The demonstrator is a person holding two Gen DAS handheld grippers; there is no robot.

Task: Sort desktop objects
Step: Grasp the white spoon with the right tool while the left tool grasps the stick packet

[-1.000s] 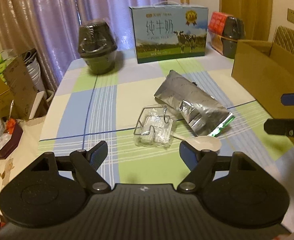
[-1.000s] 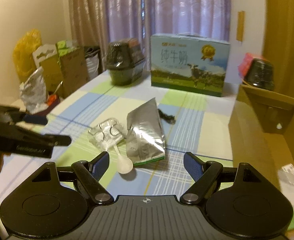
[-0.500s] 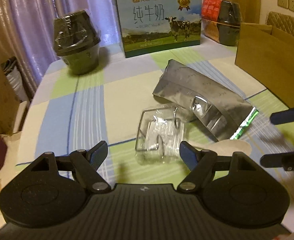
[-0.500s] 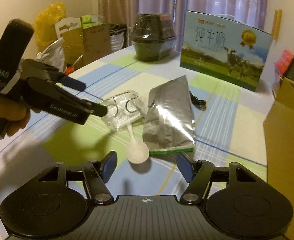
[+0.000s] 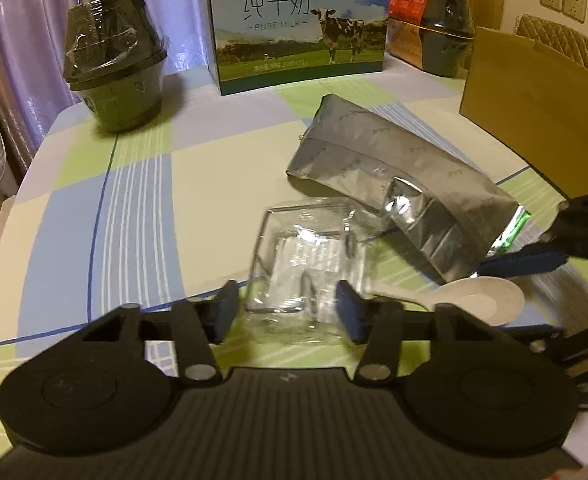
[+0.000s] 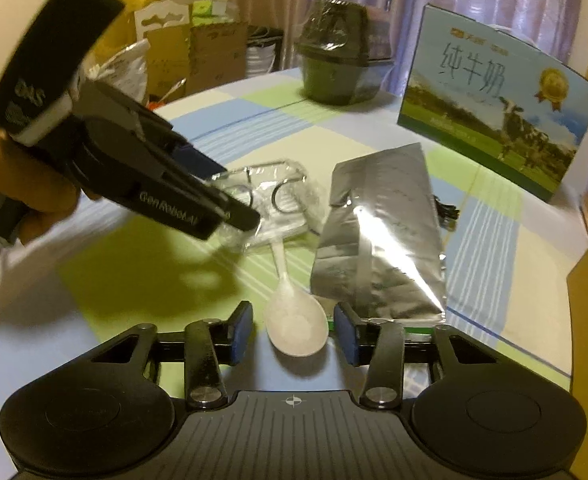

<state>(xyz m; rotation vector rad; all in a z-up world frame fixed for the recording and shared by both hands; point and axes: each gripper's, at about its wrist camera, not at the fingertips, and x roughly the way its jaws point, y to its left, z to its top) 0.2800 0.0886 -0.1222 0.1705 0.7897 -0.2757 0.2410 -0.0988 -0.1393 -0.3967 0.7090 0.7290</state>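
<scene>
Left wrist view: the clear plastic packet point(image 5: 310, 256) lies on the checked tablecloth point(image 5: 133, 200), just beside the near end of the silver foil bag point(image 5: 394, 184). The left gripper point(image 5: 287, 312) has dropped from well back to right over the packet, fingers wide, one on each side of its near edge. The right gripper point(image 6: 291, 334) has closed in too, jaws parted around the white spoon point(image 6: 294, 320) bowl. Both look ready to pinch; nothing is lifted yet.
</scene>
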